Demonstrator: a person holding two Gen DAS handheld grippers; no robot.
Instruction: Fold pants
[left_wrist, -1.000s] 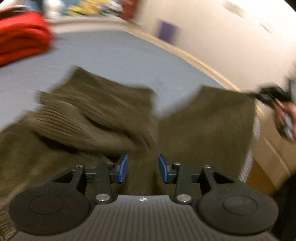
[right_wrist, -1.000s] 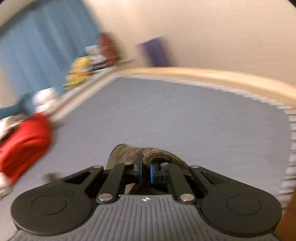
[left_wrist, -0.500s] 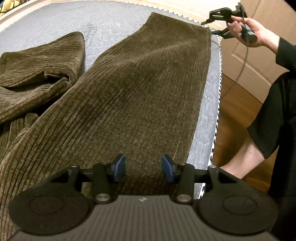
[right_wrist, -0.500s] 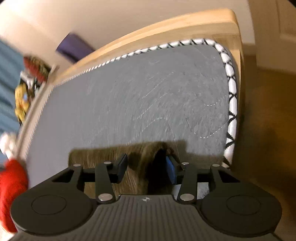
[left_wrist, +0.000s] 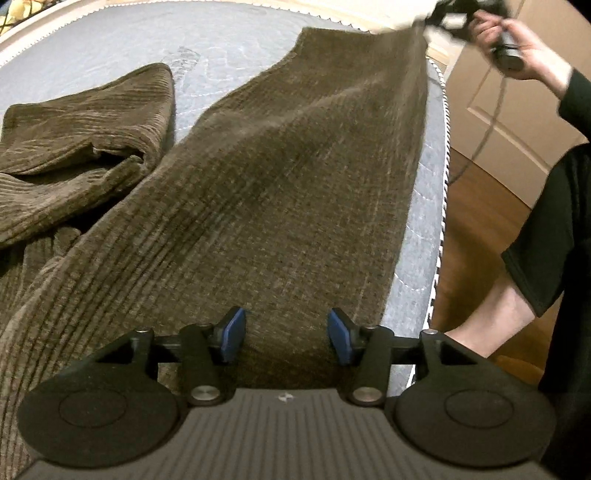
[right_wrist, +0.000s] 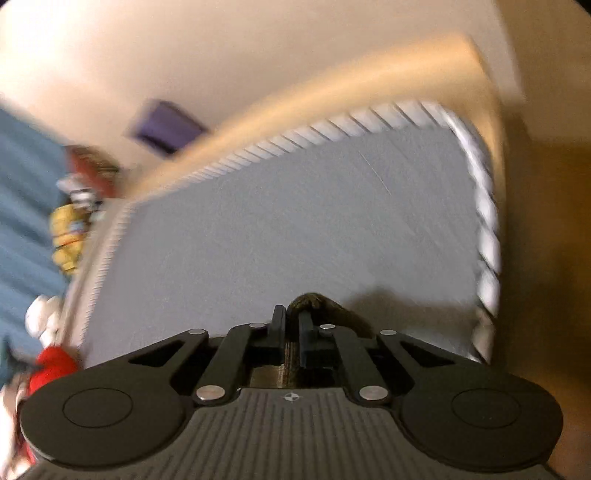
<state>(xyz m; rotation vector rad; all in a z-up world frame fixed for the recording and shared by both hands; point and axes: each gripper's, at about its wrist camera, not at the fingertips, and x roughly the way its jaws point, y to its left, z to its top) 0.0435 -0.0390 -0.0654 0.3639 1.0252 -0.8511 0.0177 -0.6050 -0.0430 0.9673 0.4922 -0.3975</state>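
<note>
Brown corduroy pants (left_wrist: 280, 177) lie on a grey mattress (left_wrist: 110, 44). One leg stretches away along the mattress's right edge, and the other leg (left_wrist: 85, 122) lies crumpled at the left. My left gripper (left_wrist: 284, 334) hovers over the near part of the long leg. Its jaws are opening, its blue pads stand apart and grip nothing. My right gripper (right_wrist: 291, 321) is shut on the leg's hem (right_wrist: 325, 306). In the left wrist view a hand (left_wrist: 524, 48) holds it at the top right, and the hem's far corner is lifted off the mattress.
The mattress's patterned edge (left_wrist: 439, 206) drops to a wooden floor (left_wrist: 476, 236), where the person's leg (left_wrist: 491, 314) stands. A wooden bed frame (right_wrist: 332, 92) borders the far side. Red cloth (right_wrist: 51, 369), toys (right_wrist: 66, 236) and a blue curtain (right_wrist: 22, 184) are at the left.
My right gripper opened around the hem, then shut on it and raised the leg's far corner. My left gripper swung down over the long leg and its jaws widened.
</note>
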